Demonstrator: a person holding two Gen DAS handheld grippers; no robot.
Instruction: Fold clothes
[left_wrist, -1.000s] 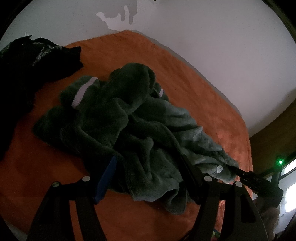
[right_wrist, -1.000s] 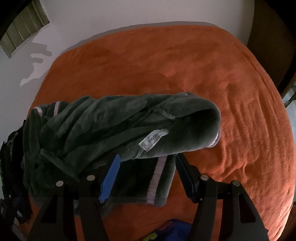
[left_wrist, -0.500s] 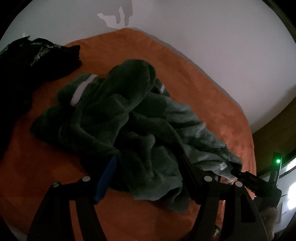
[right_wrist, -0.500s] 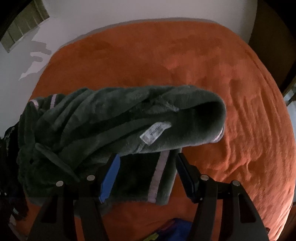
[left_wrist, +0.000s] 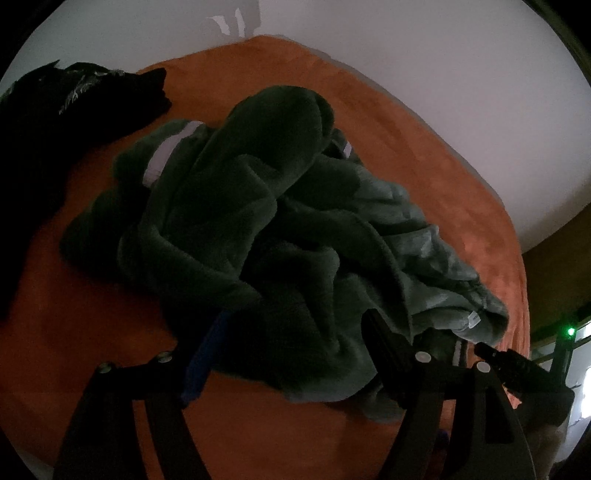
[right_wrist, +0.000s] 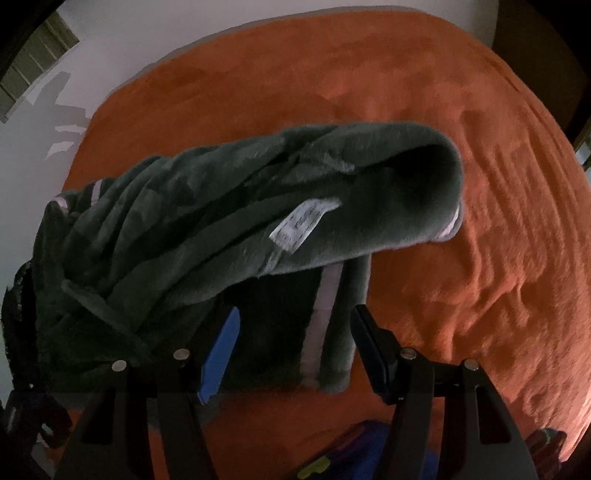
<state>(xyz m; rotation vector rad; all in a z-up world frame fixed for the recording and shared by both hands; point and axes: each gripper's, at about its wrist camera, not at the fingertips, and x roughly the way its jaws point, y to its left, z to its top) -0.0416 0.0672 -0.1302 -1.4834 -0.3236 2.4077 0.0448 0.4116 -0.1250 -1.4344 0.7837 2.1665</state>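
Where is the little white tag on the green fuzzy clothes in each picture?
Left wrist view: the white tag sits far right, low on the green garment.
Right wrist view: the tag is at the middle, on the rolled fold.
Shared landmark: the orange blanket.

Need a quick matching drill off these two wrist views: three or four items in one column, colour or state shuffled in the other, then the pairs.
Things:
1. fleece garment
2. bed cover
3. care tag
4. clothes pile

Descriptions:
A. orange, spread flat
B. black, at the far left of the left wrist view
C. dark green, crumpled in a heap
D. white, sewn on the green fabric

Pairs: 1-C, 2-A, 3-D, 4-B
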